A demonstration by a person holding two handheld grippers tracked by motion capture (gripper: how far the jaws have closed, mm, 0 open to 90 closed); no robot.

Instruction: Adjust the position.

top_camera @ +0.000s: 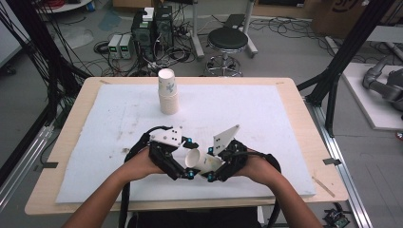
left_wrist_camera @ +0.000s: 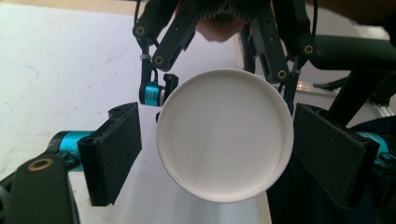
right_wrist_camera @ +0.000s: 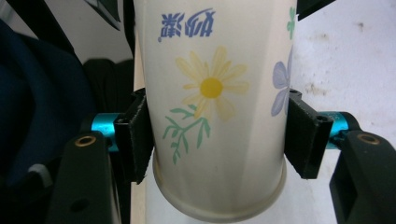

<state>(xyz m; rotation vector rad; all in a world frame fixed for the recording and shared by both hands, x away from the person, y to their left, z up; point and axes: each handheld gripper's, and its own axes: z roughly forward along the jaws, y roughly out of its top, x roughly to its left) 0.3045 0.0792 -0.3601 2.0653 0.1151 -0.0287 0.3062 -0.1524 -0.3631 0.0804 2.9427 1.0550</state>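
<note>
A flowered paper cup (top_camera: 197, 159) lies sideways in the air, low over the white mat (top_camera: 247, 114) near the table's front. My right gripper (top_camera: 210, 164) is shut on it. In the right gripper view both pads (right_wrist_camera: 135, 135) press the cup's wall (right_wrist_camera: 212, 88), and the cup's base end is nearest that camera. The cup's mouth (left_wrist_camera: 224, 135) faces my left gripper (top_camera: 189, 158), whose jaws stand open on either side of the rim. Its left pad (left_wrist_camera: 116, 154) is clear of the rim. A stack of paper cups (top_camera: 168, 95) stands upright at the mat's far middle.
The mat covers most of the wooden table (top_camera: 76, 118). Beyond the far edge, on the floor, are a black stool (top_camera: 228, 40), computer boxes (top_camera: 152, 26) and tangled cables. Black frame posts (top_camera: 332, 90) rise at the right.
</note>
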